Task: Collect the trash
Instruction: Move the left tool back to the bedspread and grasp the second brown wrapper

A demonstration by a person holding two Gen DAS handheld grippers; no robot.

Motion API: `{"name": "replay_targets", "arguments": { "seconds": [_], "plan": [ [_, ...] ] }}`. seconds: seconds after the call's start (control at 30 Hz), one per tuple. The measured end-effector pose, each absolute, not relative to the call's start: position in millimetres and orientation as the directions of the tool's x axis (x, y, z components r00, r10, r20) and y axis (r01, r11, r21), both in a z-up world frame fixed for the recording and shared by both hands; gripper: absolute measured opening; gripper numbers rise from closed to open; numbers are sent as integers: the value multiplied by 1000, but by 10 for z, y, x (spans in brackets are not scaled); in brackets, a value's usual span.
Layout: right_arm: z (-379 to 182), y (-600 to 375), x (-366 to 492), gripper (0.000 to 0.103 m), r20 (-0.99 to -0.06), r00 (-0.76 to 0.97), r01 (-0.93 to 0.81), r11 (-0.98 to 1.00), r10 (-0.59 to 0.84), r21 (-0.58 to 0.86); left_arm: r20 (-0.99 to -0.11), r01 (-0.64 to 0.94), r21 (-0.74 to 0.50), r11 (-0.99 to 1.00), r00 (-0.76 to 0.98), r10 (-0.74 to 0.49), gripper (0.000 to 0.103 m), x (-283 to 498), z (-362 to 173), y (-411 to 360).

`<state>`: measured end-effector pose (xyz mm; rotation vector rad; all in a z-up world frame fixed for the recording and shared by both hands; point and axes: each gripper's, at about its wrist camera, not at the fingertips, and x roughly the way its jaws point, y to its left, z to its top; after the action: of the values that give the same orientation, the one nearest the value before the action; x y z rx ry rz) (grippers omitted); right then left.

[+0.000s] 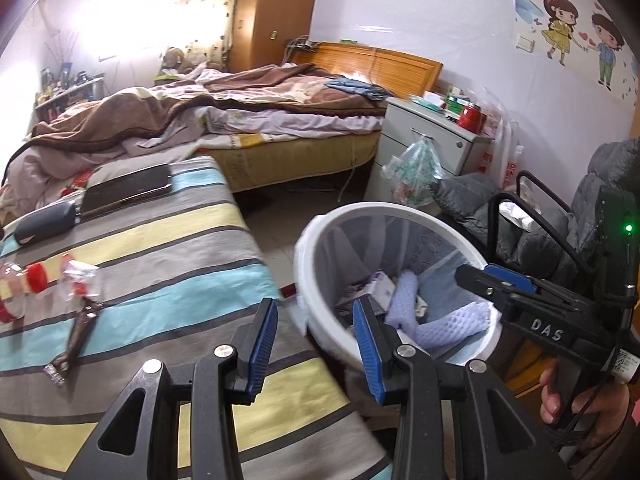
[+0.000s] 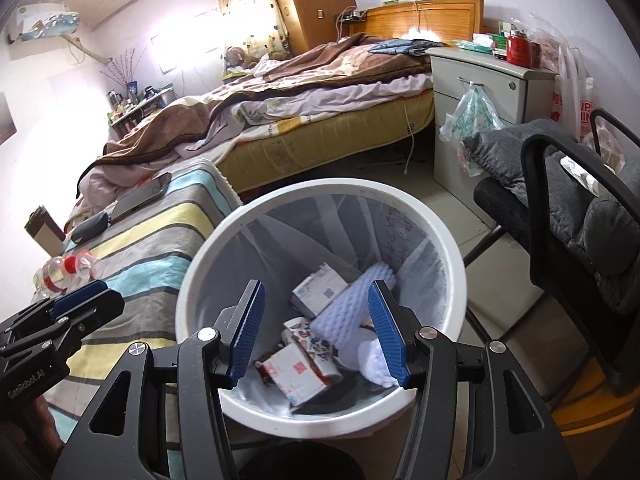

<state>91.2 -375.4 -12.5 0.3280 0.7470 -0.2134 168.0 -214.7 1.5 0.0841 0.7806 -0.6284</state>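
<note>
A white trash bin (image 1: 320,296) (image 2: 192,280) with a clear liner stands on the floor beside the striped table. It holds white foam netting (image 1: 436,320) (image 2: 352,312) and small cartons (image 2: 298,372). My left gripper (image 1: 316,344) is open and empty, over the table edge next to the bin. My right gripper (image 2: 316,332) is open and empty above the bin; it also shows in the left wrist view (image 1: 496,280). On the striped cloth lie a crushed plastic bottle with a red cap (image 1: 28,280) (image 2: 66,268) and a brown wrapper (image 1: 76,336).
A phone (image 1: 128,190) and a dark case (image 1: 48,222) lie at the table's far end. An unmade bed (image 1: 224,112), a grey drawer cabinet (image 1: 428,144) with a hanging bag, and a black chair with a grey cushion (image 2: 576,208) surround the bin.
</note>
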Motion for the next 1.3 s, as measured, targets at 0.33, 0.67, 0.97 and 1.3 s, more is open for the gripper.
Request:
{"name": "replay_targets", "arguments": {
  "seconds": [0.33,0.67,0.97,1.3],
  "plan": [
    [-73,-3428,996,56,-666,746,220,950,-17,222,-673,479,-136,867,598,-436,39,1702,15,-1565],
    [-55,-3037,1162,56,-652,756,111,969,62,221,-692,338,-147,929,636,-341,46,1864,-100,-871],
    [-69,-2803,1257,56,-659,746,63,974,100,218,-720,277,-92,957,645,-256,47,2114,-229,-562],
    [-84,-2641,1376,56,-666,736,37,975,122,220,-763,288,-50,956,606,-223,47,2377,-454,-542]
  ]
}}
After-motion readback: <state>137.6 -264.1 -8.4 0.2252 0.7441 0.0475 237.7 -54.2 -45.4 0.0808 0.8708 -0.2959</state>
